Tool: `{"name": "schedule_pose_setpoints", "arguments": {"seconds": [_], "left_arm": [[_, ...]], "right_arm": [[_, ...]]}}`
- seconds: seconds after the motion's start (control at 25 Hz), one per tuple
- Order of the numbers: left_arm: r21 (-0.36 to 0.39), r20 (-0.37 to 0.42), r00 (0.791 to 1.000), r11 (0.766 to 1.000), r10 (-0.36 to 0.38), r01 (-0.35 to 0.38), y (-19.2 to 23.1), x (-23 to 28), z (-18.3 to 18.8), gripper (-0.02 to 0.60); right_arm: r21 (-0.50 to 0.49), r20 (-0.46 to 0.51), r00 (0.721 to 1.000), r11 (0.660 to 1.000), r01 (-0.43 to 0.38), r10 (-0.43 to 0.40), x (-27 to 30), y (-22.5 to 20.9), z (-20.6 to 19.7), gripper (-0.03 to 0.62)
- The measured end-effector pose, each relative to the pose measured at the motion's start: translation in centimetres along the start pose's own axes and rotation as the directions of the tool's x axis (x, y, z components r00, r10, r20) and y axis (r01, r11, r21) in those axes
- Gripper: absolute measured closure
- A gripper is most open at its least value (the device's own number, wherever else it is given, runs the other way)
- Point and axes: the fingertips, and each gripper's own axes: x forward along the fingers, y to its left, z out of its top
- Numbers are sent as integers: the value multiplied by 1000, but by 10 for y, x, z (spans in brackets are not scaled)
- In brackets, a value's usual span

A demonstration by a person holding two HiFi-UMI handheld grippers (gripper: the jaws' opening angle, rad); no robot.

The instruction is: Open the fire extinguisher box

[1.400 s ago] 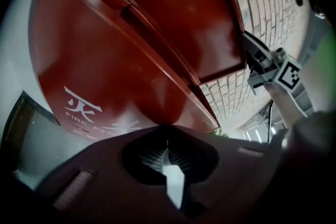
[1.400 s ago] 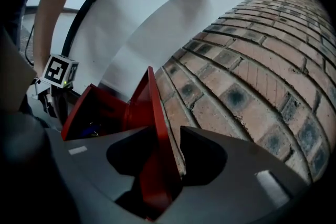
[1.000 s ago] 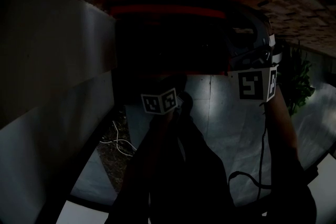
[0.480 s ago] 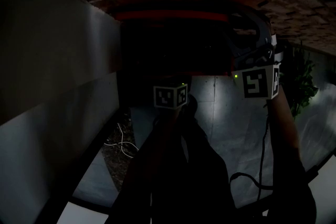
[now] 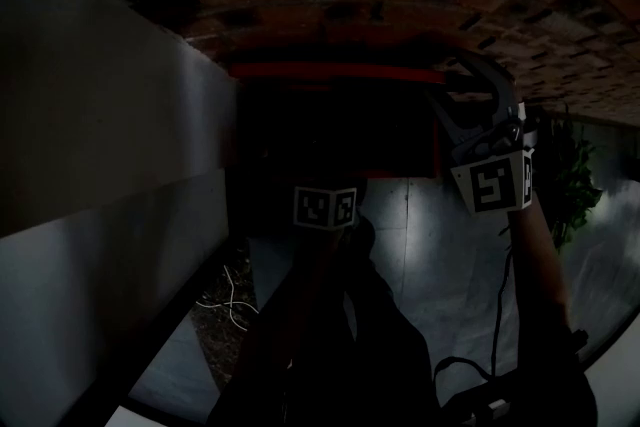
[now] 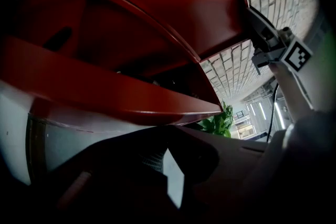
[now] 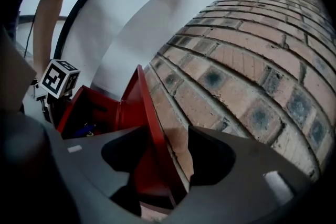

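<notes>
Wall (image 7: pixel 252 60), brick, backs red fire extinguisher box (image 6: pixel 131 18); door (image 7: pixel 144 118) swung out, interior showing. Right tongs (image 7: pixel 169 162) just been opening, now wide apart, door edge between, pads clear. I read release, opening nearly done. Left tongs (image 6: pixel 167 150) together, empty, under box lip.

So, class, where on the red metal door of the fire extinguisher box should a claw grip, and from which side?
Grip the red metal door by its thin free edge, probably edge-on from the front, one pad on each face. It stands swung out close to the brick wall, so that lip offers both faces.
</notes>
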Motion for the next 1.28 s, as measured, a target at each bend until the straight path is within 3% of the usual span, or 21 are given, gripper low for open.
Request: {"name": "schedule_pose_setpoints", "arguments": {"seconds": [0.28,0.32,0.36,0.4,0.76,1.08,1.28], "left_arm": [[9,-29,1000,1000,-11,12,-4,2,0,578],[10,-33,999,1000,-12,13,-4,3,0,578],[9,-36,999,1000,-12,12,-3,4,0,578],[6,-38,999,1000,-11,11,-3,4,-1,578],[7,-46,999,1000,4,-4,-7,9,0,578],[8,-64,998,1000,19,-19,-9,9,0,578],[-8,-97,995,1000,26,-27,-9,9,-1,578]], "right_arm": [[19,-24,991,991,130,-130,-10,-28,-8,365],[26,-42,985,986,167,-166,-14,-36,-12,408],[31,-61,979,980,197,-195,-15,-42,-16,506],[29,-75,976,978,208,-205,-15,-46,-19,525],[37,-48,985,985,170,-168,-20,-41,-17,507],[180,-3,996,980,85,-86,-34,-22,-11,508],[300,64,997,952,-58,41,-33,6,-2,592]]}}
